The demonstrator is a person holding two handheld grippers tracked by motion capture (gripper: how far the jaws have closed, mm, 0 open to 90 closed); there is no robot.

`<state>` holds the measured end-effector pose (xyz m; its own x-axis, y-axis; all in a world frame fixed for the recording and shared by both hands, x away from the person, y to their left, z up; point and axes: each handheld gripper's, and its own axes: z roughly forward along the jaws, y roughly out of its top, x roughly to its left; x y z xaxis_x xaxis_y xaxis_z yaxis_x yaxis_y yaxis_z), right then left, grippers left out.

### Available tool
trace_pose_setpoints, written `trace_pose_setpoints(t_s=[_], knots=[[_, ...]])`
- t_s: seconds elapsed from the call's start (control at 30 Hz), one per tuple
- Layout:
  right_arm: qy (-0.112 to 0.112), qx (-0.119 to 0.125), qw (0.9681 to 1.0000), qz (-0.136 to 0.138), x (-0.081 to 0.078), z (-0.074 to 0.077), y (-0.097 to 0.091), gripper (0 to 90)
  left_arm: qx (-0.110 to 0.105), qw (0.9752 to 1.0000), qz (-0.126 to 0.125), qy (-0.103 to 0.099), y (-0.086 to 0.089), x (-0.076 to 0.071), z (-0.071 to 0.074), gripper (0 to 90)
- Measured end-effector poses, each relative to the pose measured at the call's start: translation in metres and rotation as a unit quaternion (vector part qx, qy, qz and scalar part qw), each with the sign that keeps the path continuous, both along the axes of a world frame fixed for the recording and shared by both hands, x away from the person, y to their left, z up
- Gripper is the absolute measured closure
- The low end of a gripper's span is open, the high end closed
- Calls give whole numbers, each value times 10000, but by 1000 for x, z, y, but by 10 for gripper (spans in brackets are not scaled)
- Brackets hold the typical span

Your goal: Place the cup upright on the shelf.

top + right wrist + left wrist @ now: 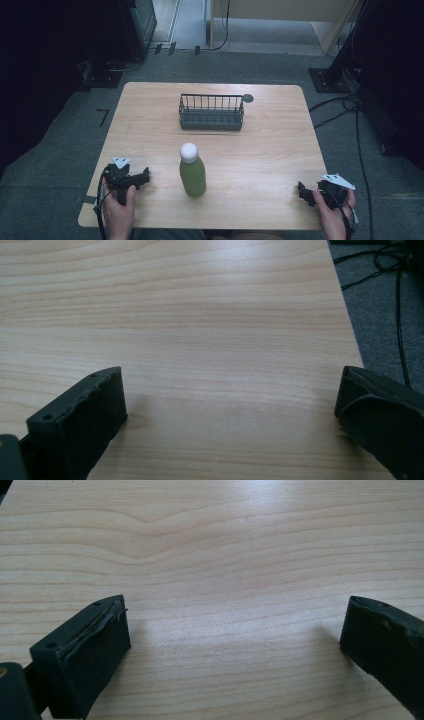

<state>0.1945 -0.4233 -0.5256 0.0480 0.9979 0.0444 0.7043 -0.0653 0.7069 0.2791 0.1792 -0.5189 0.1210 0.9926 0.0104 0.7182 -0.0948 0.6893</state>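
Both forearms run off the bottom edge in the high view, the left hand [119, 210] and right hand [334, 216] wrapped over each gripper's handle, while a small dark round object [248, 98] behind the wire basket [211, 113] is too small to identify.

Pale wood-grain table [260, 160] – faint sheen; dark wire basket [211, 112].
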Motion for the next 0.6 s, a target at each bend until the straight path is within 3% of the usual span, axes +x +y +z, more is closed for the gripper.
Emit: trace_pose_setpoints(t_s=[0.27, 0.6], knots=[[-145, 80, 9999, 40, 2, 17, 24, 0, -1, 10000, 0, -2, 0, 0, 0, 0], [-257, 203, 9988, 359, 10, 39, 60, 0, -2, 10000, 0, -4, 0, 0, 0, 0]])
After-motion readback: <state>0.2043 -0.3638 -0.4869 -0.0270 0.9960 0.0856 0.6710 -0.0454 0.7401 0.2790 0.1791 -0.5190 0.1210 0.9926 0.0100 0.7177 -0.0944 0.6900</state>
